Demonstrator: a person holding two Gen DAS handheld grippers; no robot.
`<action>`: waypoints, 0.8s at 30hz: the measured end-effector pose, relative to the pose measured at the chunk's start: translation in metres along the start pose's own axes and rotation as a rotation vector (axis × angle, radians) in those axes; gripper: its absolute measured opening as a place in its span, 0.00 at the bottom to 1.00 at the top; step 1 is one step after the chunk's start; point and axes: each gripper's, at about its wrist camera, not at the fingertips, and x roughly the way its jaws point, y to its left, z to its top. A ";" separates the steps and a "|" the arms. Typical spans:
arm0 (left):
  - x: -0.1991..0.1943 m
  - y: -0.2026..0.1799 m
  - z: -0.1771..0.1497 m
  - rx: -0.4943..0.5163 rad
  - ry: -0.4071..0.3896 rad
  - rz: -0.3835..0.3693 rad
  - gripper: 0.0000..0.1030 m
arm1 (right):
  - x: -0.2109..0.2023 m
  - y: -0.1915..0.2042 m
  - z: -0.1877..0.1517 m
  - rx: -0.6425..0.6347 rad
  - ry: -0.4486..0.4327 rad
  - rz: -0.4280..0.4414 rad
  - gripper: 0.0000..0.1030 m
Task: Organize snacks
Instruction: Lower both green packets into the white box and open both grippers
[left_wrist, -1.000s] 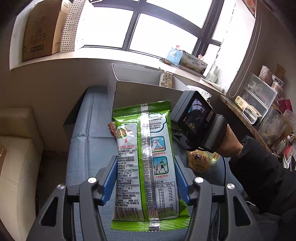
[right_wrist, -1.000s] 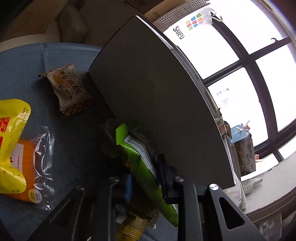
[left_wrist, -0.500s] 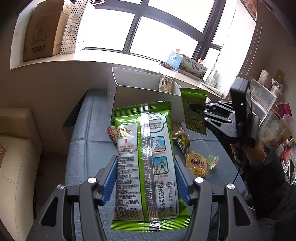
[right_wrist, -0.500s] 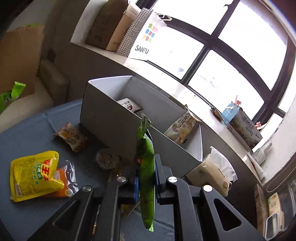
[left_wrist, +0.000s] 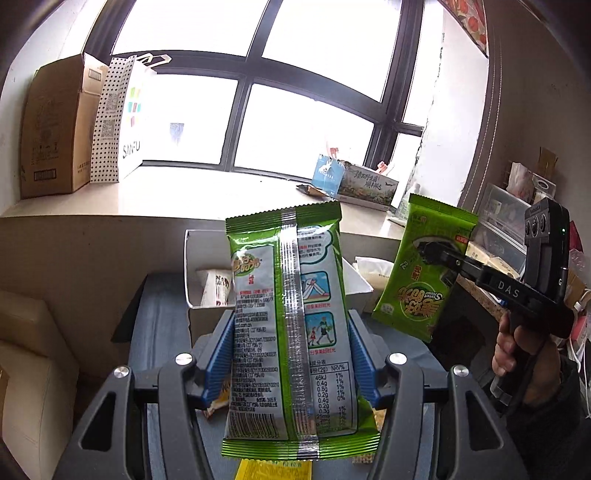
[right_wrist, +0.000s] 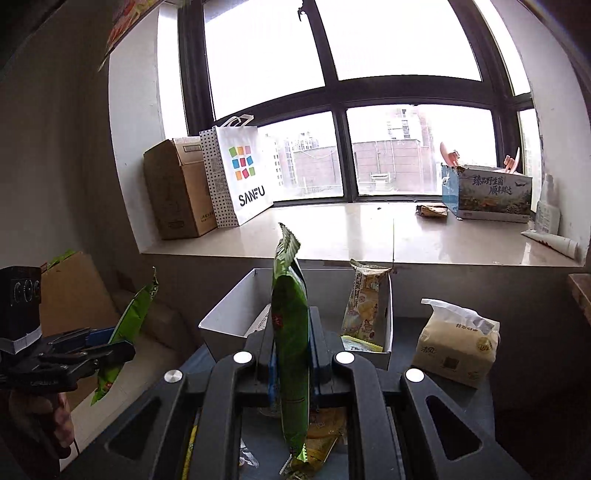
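My left gripper (left_wrist: 290, 354) is shut on a big green snack bag (left_wrist: 288, 302), held upright with its printed back facing me. My right gripper (right_wrist: 291, 363) is shut on a smaller green snack packet (right_wrist: 290, 332), seen edge-on. Both are held in the air in front of a white open box (right_wrist: 386, 317) that holds a few snack packs, one being a tall beige pack (right_wrist: 364, 302). The left wrist view shows the right gripper (left_wrist: 424, 253) and its packet (left_wrist: 421, 288) to the right. The right wrist view shows the left gripper (right_wrist: 122, 349) and its bag (right_wrist: 125, 328) at far left.
The box (left_wrist: 192, 266) stands on a blue-grey cloth surface (left_wrist: 162, 328). A tissue pack (right_wrist: 456, 343) lies right of it. Yellow snack packets (right_wrist: 325, 435) lie below my right gripper. A wide windowsill (right_wrist: 332, 229) behind carries a cardboard carton (right_wrist: 177, 192), a SANFU bag (right_wrist: 243, 173) and a printed box (right_wrist: 487, 194).
Both grippers have risen with their bags, from near the cloth surface to above the box rim. The right gripper lifted its green packet clear of the loose snacks.
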 end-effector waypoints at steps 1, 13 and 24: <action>0.012 0.001 0.012 0.007 -0.008 0.008 0.60 | 0.009 -0.007 0.009 0.021 -0.002 0.003 0.12; 0.153 0.052 0.077 -0.059 0.117 0.203 1.00 | 0.145 -0.063 0.073 0.026 0.227 -0.162 1.00; 0.129 0.059 0.039 -0.032 0.135 0.196 1.00 | 0.133 -0.065 0.039 0.087 0.165 -0.179 1.00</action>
